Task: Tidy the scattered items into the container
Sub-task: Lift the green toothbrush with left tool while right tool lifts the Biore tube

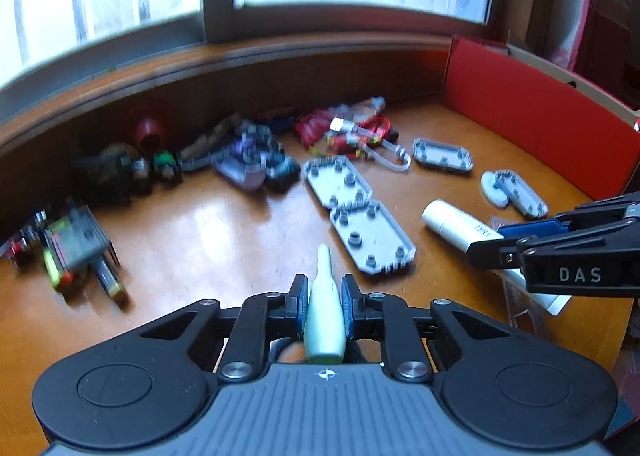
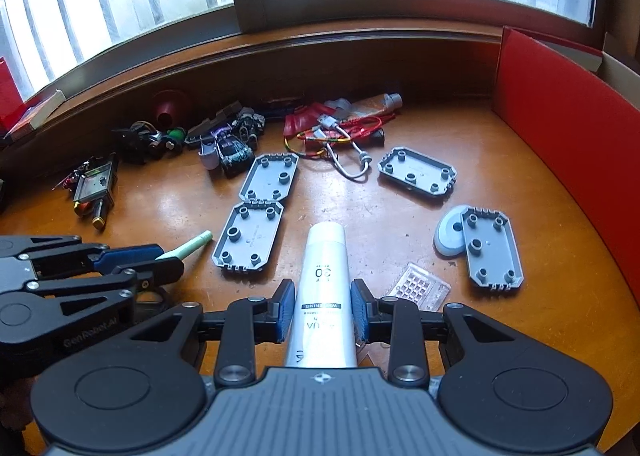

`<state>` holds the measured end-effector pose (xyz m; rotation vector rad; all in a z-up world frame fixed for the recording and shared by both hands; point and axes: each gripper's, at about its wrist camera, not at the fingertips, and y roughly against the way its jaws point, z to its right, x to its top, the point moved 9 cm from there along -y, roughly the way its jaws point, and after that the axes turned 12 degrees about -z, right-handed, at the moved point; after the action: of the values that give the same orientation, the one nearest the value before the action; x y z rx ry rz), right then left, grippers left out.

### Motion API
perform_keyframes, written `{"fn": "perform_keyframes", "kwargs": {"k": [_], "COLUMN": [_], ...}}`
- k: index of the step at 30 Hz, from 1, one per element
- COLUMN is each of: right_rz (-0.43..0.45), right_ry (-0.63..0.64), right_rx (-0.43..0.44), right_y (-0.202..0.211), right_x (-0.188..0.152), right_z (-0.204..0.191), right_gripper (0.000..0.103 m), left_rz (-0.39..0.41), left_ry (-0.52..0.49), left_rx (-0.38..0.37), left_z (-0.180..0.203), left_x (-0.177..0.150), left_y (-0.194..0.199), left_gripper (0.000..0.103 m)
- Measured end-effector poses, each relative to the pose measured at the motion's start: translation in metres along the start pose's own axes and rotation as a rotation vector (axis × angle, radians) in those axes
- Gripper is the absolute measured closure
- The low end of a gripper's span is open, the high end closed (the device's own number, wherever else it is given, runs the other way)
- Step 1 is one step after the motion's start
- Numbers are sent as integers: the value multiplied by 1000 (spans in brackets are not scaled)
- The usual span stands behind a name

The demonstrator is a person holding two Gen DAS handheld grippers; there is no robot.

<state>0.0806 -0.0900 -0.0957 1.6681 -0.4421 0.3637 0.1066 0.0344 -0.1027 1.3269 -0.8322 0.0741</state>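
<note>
My left gripper (image 1: 325,306) is shut on a pale green bottle-shaped item (image 1: 325,320) and holds it above the wooden table; it also shows in the right wrist view (image 2: 188,249). My right gripper (image 2: 323,310) is shut on a white tube (image 2: 323,296), which lies lengthwise between the pads; the tube also shows in the left wrist view (image 1: 460,226). The red box (image 2: 568,128) stands at the right side of the table. Grey studded plates (image 2: 250,236) lie scattered in the middle.
A pile of red cables and a tube (image 2: 344,124), a toy car (image 2: 234,150), small dark toys (image 2: 148,140) and a green-black gadget (image 2: 94,184) lie along the back wall. A clear blister tray (image 2: 416,288) lies by my right gripper. A window ledge runs behind.
</note>
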Motion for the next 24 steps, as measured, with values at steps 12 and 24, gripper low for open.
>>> {"fn": "perform_keyframes", "kwargs": {"k": [12, 24], "right_rz": [24, -40], "right_ry": [18, 68], "right_rx": [78, 121], "right_y": [7, -16], "right_x": [12, 10], "right_z": [27, 31], "right_gripper": [71, 70], "left_rz": [-15, -108], "left_ry": [11, 101], "left_rx": [119, 209], "left_z": [17, -11], "left_x": [17, 6], "left_y": [3, -27], "left_gripper": [81, 79]}}
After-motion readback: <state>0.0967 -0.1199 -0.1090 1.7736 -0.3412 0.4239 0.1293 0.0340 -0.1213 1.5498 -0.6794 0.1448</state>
